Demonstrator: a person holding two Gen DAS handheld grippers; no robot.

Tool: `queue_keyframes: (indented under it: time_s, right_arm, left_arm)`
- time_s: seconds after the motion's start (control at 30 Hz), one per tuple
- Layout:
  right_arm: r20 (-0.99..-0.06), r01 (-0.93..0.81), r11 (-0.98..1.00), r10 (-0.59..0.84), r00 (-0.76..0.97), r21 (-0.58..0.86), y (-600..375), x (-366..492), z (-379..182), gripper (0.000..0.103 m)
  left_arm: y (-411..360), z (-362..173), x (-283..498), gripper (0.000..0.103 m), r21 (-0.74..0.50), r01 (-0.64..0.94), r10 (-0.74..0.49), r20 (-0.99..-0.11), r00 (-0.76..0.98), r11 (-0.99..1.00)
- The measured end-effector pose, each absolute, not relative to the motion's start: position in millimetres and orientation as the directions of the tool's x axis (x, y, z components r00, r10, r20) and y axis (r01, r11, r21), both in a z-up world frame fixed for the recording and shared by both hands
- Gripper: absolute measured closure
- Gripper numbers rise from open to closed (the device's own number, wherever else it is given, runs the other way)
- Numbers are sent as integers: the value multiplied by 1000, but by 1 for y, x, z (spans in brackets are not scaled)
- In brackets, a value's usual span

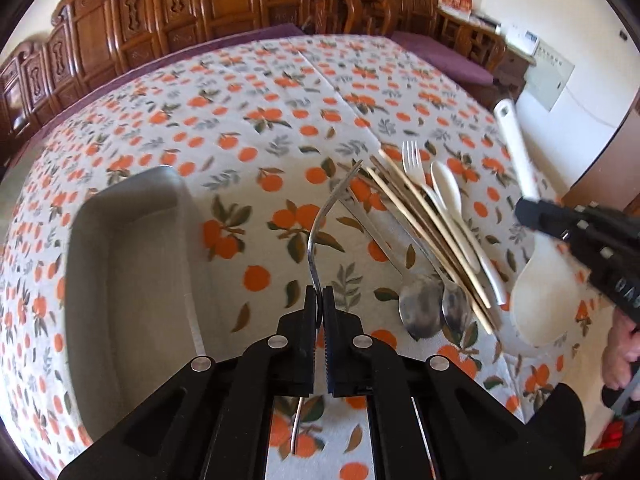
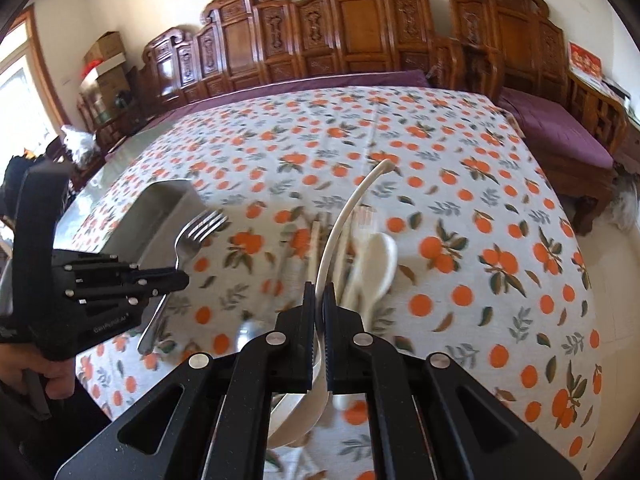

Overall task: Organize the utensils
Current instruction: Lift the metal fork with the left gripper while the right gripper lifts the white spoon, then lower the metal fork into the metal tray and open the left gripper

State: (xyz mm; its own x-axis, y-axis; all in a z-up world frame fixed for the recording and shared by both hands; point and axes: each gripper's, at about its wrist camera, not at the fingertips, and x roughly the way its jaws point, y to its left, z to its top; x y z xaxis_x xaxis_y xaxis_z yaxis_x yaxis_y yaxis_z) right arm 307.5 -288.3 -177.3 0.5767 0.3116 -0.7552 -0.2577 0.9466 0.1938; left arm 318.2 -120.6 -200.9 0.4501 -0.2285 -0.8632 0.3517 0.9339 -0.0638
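On the table (image 1: 280, 92), the tray (image 1: 120, 264) lies at nine o'clock from the left gripper (image 1: 319, 300), which grips a fork (image 1: 320, 220) above the cloth. At two o'clock lies a pile: chopsticks (image 1: 420, 216), two metal spoons (image 1: 420, 312), a plastic fork (image 1: 414, 160). At three o'clock the right gripper (image 2: 319, 296) holds a paddle (image 1: 532, 304) above the table.

A steel fork (image 1: 320, 232) and a white rice paddle (image 1: 528, 272) are lifted off the table; chopsticks (image 1: 432, 236), spoons (image 1: 424, 312) lie beside a grey tray (image 1: 120, 264).
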Motion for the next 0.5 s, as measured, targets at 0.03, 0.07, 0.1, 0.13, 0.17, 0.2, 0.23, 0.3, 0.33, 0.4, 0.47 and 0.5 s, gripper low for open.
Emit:
queue_keyframes:
  time_s: [0.03, 0.07, 0.1, 0.13, 0.17, 0.2, 0.23, 0.3, 0.33, 0.4, 0.47, 0.5]
  right_arm:
    - [-754, -270, 943, 318, 575, 192, -282, 306, -175, 98]
    - [-752, -281, 941, 324, 574, 192, -275, 304, -174, 98]
    - [-751, -287, 938, 329, 573, 192, -270, 303, -172, 98]
    - [-748, -295, 935, 336, 572, 195, -264, 302, -170, 98]
    - [-747, -301, 933, 343, 570, 198, -259, 302, -169, 98]
    - [-745, -305, 931, 347, 569, 201, -255, 301, -167, 98]
    - [-742, -312, 928, 355, 568, 205, -249, 301, -165, 98]
    - [-739, -320, 924, 364, 566, 209, -239, 301, -161, 98]
    - [-739, -325, 922, 368, 564, 211, -234, 301, -160, 98]
    - [-738, -335, 918, 375, 561, 212, -225, 302, -157, 98]
    - [-737, -346, 914, 382, 558, 212, -216, 303, -155, 98]
    - [-736, -353, 911, 386, 556, 211, -212, 303, -153, 98]
  left_arm:
    - [-116, -197, 316, 101, -69, 349, -234, -858, 457, 935]
    - [-110, -192, 314, 101, -77, 343, -241, -851, 466, 936]
    - [-104, -188, 313, 101, -87, 337, -249, -845, 474, 937]
    - [-99, -185, 312, 101, -95, 333, -255, -840, 480, 938]
    - [-94, -180, 312, 101, -104, 329, -263, -833, 487, 938]
    - [-88, -175, 311, 101, -113, 327, -272, -826, 494, 938]
    - [-83, -171, 310, 101, -121, 326, -280, -819, 501, 938]
    - [-73, -163, 310, 101, -141, 321, -298, -804, 515, 937]
    - [-70, -160, 311, 101, -150, 319, -305, -798, 520, 936]
    - [-58, -154, 312, 101, -163, 307, -311, -785, 536, 938]
    - [-48, -150, 314, 101, -190, 291, -325, -774, 543, 938]
    - [-42, -148, 315, 101, -212, 287, -341, -766, 545, 934]
